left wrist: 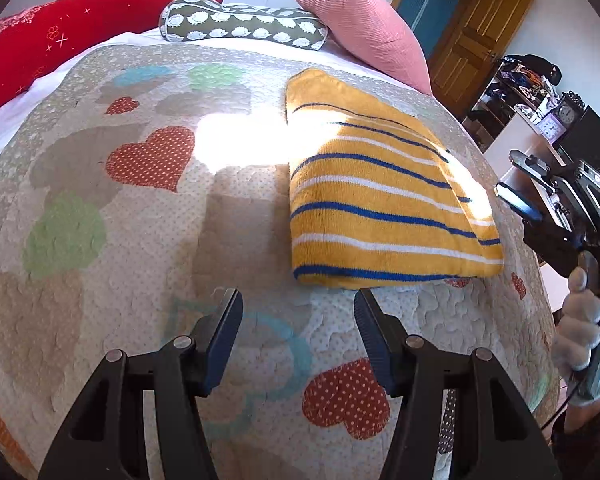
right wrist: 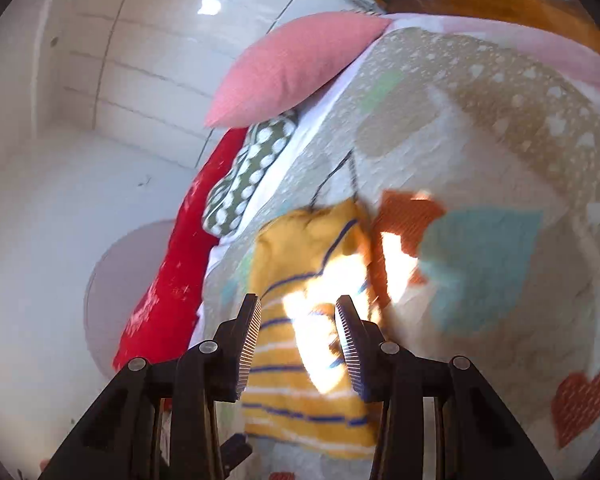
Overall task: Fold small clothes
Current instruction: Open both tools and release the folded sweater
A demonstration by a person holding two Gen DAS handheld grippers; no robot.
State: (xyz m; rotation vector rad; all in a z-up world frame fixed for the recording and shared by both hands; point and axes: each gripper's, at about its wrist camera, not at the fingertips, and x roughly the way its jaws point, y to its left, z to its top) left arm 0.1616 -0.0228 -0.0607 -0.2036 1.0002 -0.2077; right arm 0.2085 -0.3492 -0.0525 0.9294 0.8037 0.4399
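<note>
Three cushions [left wrist: 356, 20], one folded striped garment [left wrist: 384, 200], one heart-patterned quilt [left wrist: 140, 240].

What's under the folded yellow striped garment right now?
The garment lies flat on the heart-patterned quilt, which shows all around it. Whatever sits directly beneath the fabric is covered, and its inner folded layers are hidden too.

A bed covered by a quilt [left wrist: 140, 216] with coloured hearts fills the view. At 12 o'clock lie a red cushion [left wrist: 80, 20], a green patterned bolster [left wrist: 240, 24] and a pink pillow [left wrist: 360, 28] against a white panelled wall [right wrist: 120, 60]. At 2 o'clock stand a wooden door [left wrist: 476, 44] and cluttered shelves [left wrist: 516, 92] with a clock [left wrist: 566, 114]. Strong sunlight falls on the quilt.
</note>
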